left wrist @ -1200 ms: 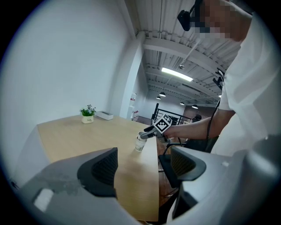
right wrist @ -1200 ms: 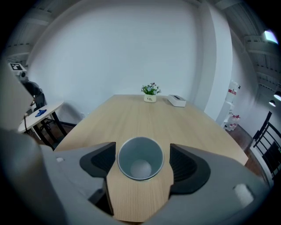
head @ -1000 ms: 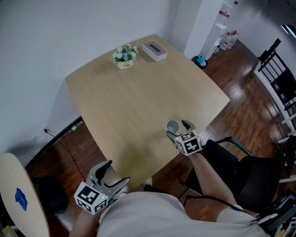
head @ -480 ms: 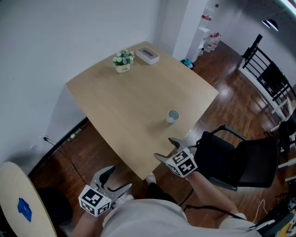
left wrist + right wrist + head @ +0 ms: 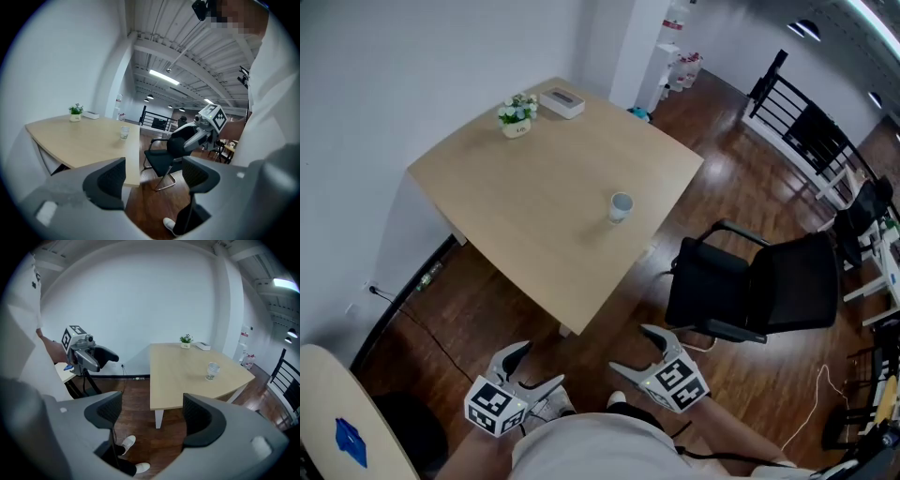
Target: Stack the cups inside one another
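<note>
A stack of clear cups [image 5: 621, 206] stands upright on the light wooden table [image 5: 525, 216], near its right edge; the stack also shows as a small cup [image 5: 124, 133] in the left gripper view and as a cup [image 5: 213, 371] in the right gripper view. My left gripper [image 5: 526, 368] is open and empty, held low over the floor well short of the table. My right gripper [image 5: 640, 348] is open and empty too, off the table near the chair. Each gripper appears in the other's view: the right gripper [image 5: 206, 124] and the left gripper [image 5: 89, 355].
A small potted plant [image 5: 515, 116] and a white box [image 5: 562, 102] sit at the table's far corner. A black office chair [image 5: 759, 291] stands right of the table on the wood floor. A round table [image 5: 337, 412] with a blue item is at lower left. Railings [image 5: 802, 131] stand far right.
The right gripper let go of the cup stack and drew back off the table toward me. The view backed away, so the table looks farther. The left gripper stayed low and open.
</note>
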Demonstrator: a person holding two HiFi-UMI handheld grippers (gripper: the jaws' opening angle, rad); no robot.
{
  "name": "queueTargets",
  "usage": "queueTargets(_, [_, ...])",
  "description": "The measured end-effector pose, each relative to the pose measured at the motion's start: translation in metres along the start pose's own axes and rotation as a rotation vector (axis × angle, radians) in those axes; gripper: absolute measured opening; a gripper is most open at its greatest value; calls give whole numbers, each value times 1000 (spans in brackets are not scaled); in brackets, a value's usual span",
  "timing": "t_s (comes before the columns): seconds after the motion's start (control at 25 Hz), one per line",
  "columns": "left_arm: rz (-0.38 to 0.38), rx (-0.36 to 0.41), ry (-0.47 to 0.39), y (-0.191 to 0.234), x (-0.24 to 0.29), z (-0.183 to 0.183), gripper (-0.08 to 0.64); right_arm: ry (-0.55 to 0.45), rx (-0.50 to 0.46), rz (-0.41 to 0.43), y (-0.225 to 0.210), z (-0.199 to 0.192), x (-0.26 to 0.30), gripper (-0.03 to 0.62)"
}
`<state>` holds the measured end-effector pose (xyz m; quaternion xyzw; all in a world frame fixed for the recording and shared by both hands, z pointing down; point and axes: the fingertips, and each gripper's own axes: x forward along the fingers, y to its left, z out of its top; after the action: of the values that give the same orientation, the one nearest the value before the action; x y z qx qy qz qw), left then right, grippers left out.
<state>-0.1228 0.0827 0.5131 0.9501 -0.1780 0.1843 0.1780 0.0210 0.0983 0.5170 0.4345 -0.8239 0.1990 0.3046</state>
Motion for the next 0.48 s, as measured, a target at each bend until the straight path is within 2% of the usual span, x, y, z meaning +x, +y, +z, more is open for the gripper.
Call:
queueTargets(0.28, [-46, 42, -7, -44, 23, 3, 396, -21, 34, -76, 2, -46, -58, 399])
queueTargets(0.48, [-94, 70, -1, -92, 41, 9, 396, -43, 56, -105, 0, -72, -92, 399])
